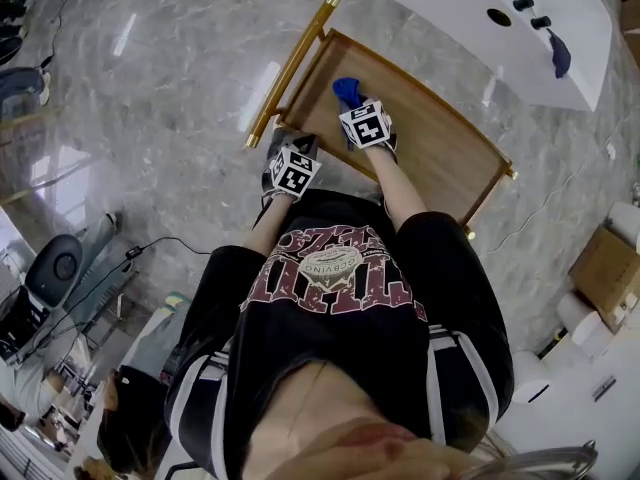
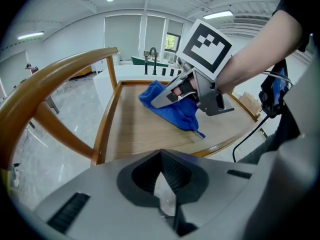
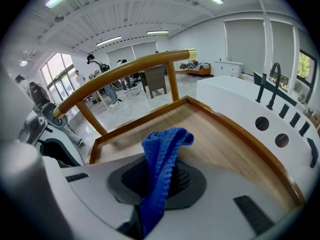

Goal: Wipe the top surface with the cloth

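The wooden top (image 1: 430, 138) of a small cart has a raised rim and a round handle bar (image 1: 290, 68) at its left end. My right gripper (image 1: 352, 106) is shut on a blue cloth (image 1: 347, 90) over the left part of the top. In the left gripper view the cloth (image 2: 170, 109) hangs from the right gripper (image 2: 167, 96) down onto the wood (image 2: 135, 134). In the right gripper view the cloth (image 3: 160, 159) stands up out of the closed jaws. My left gripper (image 1: 285, 140) is shut and empty, at the top's near left corner.
A white counter (image 1: 520, 18) with black holes and a tap runs along the far side of the cart, with a dark cloth (image 1: 560, 56) draped on it. A cardboard box (image 1: 605, 268) and a cable (image 1: 540, 218) lie on the marble floor at the right.
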